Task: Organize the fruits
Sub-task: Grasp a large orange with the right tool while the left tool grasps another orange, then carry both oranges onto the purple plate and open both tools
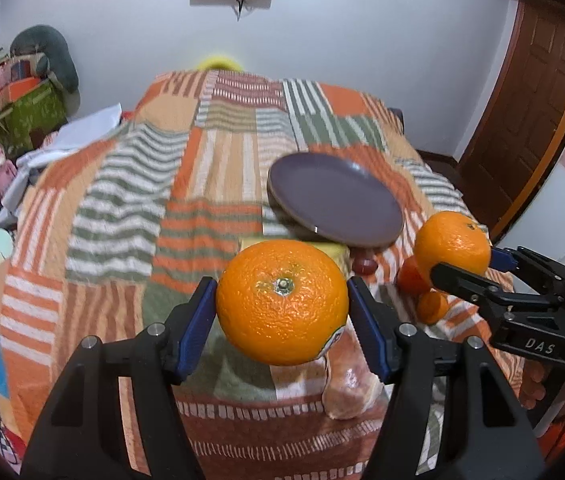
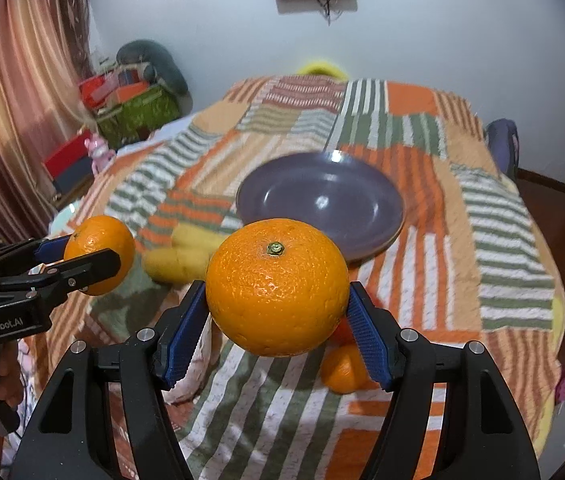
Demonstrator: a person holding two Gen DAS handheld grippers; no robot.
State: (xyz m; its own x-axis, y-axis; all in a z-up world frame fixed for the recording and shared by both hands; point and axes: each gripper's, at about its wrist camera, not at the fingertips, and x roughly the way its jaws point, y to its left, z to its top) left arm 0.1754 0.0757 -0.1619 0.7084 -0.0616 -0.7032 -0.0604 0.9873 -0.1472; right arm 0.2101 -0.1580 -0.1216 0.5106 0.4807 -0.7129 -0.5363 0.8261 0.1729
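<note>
1. Left gripper [image 1: 282,304]: its blue-padded jaws are closed against the flanks of a round, pebbled-skin orange fruit [image 1: 281,302], held clear of the bed with the stem end facing the camera. A sticker shows at the fruit's 5 o'clock edge.
2. Right gripper [image 2: 278,312]: its jaws are likewise clamped on a second round orange of similar build [image 2: 277,286], also lifted and stem-forward. In the left wrist view this tool sits at 3 o'clock; in the right wrist view the left tool sits at 9 o'clock.
3. Below and behind the tongs, loose fruit lies on the striped patchwork bedspread [image 2: 498,240]: small orange citrus [image 2: 342,368] at 5 o'clock of the right-hand orange, yellow fruit [image 2: 180,258] at 10 o'clock, blurred. A bagged item [image 1: 352,390] lies under the left tool; contents unclear.
4. A round, shallow purple ceramic plate [image 2: 386,200] sits at 12 o'clock beyond both oranges, with nothing on it.
5. Judgement: the carry step is in hand, both fruits grasped and airborne. The next move likely calls for advancing to the plate, lowering, then releasing one at a time so neither rolls off.
</note>
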